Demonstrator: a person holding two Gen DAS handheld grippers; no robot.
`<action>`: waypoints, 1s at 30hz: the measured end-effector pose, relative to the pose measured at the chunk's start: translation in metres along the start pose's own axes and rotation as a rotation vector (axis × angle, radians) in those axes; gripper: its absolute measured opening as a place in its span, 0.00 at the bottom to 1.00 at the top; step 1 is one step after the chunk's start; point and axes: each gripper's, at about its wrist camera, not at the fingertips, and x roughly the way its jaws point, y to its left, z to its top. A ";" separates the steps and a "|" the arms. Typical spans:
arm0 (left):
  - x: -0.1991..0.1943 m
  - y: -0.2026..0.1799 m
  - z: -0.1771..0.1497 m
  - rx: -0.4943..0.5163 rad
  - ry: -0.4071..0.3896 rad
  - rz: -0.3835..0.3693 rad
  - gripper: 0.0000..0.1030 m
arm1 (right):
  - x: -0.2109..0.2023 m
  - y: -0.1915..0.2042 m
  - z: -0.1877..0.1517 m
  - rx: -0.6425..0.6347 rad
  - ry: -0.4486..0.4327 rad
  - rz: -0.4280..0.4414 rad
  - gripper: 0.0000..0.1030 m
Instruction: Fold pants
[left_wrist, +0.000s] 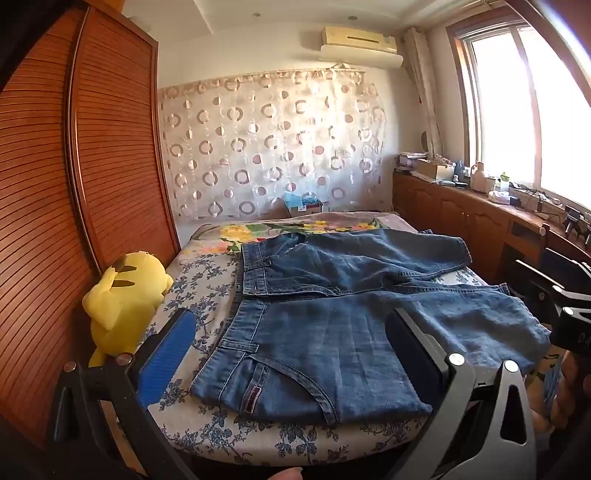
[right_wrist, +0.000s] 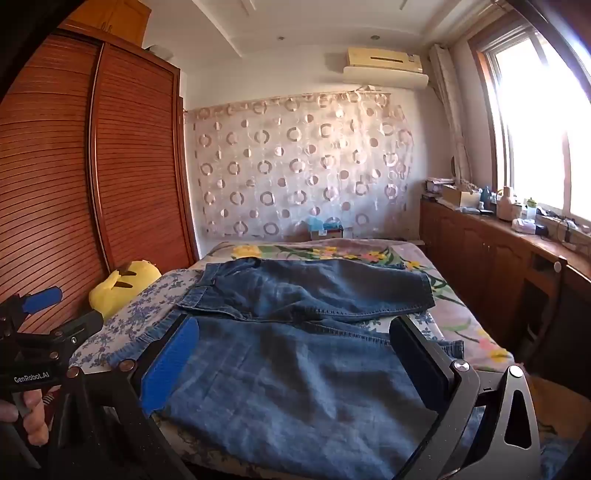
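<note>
In the left wrist view, a wooden slatted wardrobe (left_wrist: 74, 192) is seen at 9 o'clock, and a yellow plush toy (left_wrist: 123, 301) is propped just beside it at the edge of the bed (left_wrist: 207, 291). The jeans (left_wrist: 332, 314) are spread flat across the flowered bedcover at the centre, with the waistband toward 9 o'clock and the two legs reaching toward 3 o'clock; the far leg lies near 1 o'clock and the near leg near 4 o'clock. The left gripper (left_wrist: 291, 354) is held above the near hip of the jeans at 6 o'clock, its fingers (left_wrist: 170, 354) spread wide apart with nothing between them. At 3 o'clock the right gripper (left_wrist: 554, 295) is partly seen near the near leg's hem.

In the right wrist view, the left gripper (right_wrist: 59, 314) appears at 8 o'clock, gripped by a hand (right_wrist: 29, 417). The right gripper (right_wrist: 291, 362) is held over the near leg at 6 o'clock, its fingers (right_wrist: 170, 365) likewise wide apart and clamped on nothing. A window (right_wrist: 546, 122) and a cluttered wooden counter (right_wrist: 517, 236) are seen at 2 to 3 o'clock.
</note>
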 end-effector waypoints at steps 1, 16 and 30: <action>0.000 0.000 0.000 0.000 0.001 -0.001 1.00 | 0.000 0.001 0.000 -0.001 0.001 0.000 1.00; 0.000 0.000 0.000 -0.009 0.000 -0.003 1.00 | 0.000 -0.001 0.001 0.015 0.002 0.005 1.00; 0.000 0.000 0.000 -0.011 -0.001 -0.004 1.00 | 0.000 0.001 -0.001 0.014 0.002 0.006 1.00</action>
